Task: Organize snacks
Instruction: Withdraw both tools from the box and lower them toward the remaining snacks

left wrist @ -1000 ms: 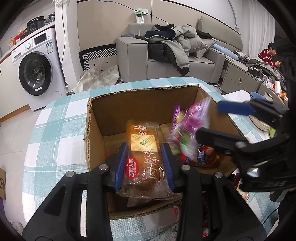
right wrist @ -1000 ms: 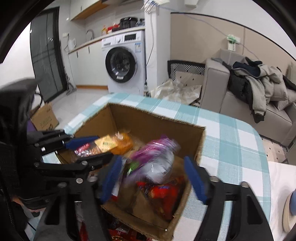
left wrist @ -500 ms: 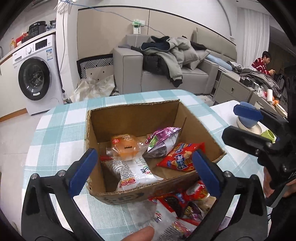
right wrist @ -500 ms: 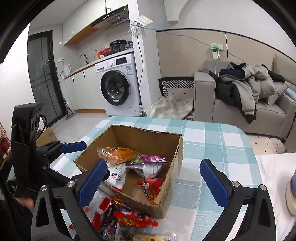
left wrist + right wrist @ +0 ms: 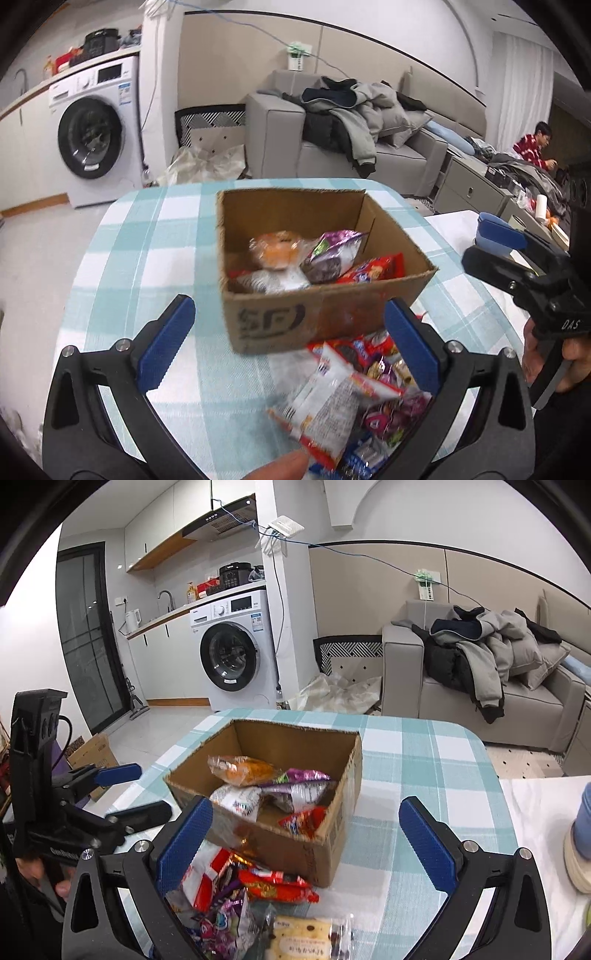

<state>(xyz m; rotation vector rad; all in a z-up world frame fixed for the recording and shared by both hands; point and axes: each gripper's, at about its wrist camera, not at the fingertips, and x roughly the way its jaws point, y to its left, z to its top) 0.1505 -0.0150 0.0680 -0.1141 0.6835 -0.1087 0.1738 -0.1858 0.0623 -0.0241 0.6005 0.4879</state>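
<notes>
An open cardboard box (image 5: 295,321) (image 5: 321,853) stands on the checked table. It holds an orange bun pack (image 5: 275,249) (image 5: 243,770), a purple packet (image 5: 332,251) (image 5: 299,788), a white packet (image 5: 236,801) and a red packet (image 5: 373,271) (image 5: 303,821). A pile of loose snack packets (image 5: 354,398) (image 5: 236,904) lies on the table in front of the box. My left gripper (image 5: 291,343) is open and empty, over the pile and the box front. My right gripper (image 5: 306,842) is open and empty, in front of the box.
The teal checked table (image 5: 417,775) extends beyond the box. A white side surface with a blue cup (image 5: 587,823) is at right. A washing machine (image 5: 232,657), a grey sofa with coats (image 5: 480,672) and a seated person (image 5: 532,144) are beyond.
Both grippers let go of their packets into the box, opened wide and pulled back toward me. The pile in front of the box came into view.
</notes>
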